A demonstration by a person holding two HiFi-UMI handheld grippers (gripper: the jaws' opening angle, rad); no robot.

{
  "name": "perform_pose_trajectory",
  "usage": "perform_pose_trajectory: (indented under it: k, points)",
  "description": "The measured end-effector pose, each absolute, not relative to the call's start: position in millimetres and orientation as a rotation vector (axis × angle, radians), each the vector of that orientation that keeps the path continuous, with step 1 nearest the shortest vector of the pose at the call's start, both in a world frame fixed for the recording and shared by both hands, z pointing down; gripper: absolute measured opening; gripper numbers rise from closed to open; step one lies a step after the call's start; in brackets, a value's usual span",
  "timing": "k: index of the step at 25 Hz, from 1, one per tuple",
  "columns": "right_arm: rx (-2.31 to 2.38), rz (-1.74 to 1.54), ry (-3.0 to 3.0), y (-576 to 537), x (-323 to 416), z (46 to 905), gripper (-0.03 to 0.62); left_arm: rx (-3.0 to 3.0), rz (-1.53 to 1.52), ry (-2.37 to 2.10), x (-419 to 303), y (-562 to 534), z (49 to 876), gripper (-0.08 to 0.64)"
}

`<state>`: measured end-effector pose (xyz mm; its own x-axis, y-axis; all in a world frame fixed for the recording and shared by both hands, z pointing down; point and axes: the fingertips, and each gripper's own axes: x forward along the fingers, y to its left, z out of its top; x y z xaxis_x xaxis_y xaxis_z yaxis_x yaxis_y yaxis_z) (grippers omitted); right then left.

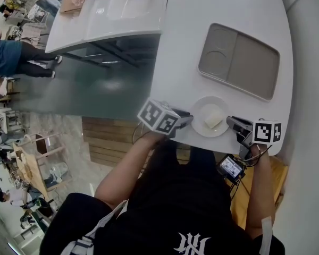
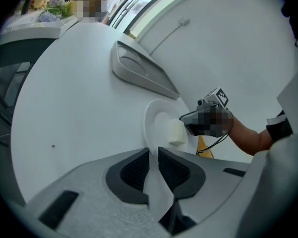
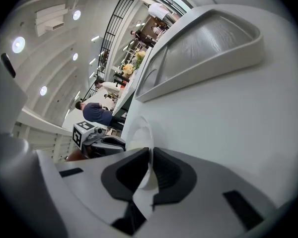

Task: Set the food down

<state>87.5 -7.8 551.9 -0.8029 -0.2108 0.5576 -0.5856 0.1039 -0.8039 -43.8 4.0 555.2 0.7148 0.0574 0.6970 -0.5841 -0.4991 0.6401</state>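
Fingers (image 2: 137, 168) of the left gripper (image 2: 154, 151) shut tight on the left rim of a white plate (image 2: 153, 125), thin edge pinched between the dark pads. Same on the other side: right gripper (image 3: 150, 155) clamped on the plate's right rim, pads pressed against it. Between the two grippers, at the near edge of the white table (image 1: 191, 47), the plate itself, with the food (image 1: 213, 120), a pale yellowish block, lying a little right of its centre. Unclear whether resting on the tabletop or held just above it. Beyond the plate, well apart on the same table, a grey tray (image 1: 239, 61) with two compartments, the left one marked by a round recess. Farther off, across a gap, a second table (image 1: 122, 9), also white, and a person (image 1: 16, 57) in a teal top at the far left.
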Motion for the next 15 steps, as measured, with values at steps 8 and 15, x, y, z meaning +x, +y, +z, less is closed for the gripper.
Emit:
perform_pose_trajectory:
  k: [8, 15]
  points:
    - [0.887, 1.772, -2.15, -32, 108, 524, 0.025, 2.047, 0.83, -0.355, -23, -30, 522, 0.048]
    - [1.039, 1.728, -2.221, -82, 155, 494, 0.025, 2.193, 0.854, -0.338, 26, -100, 488, 0.046]
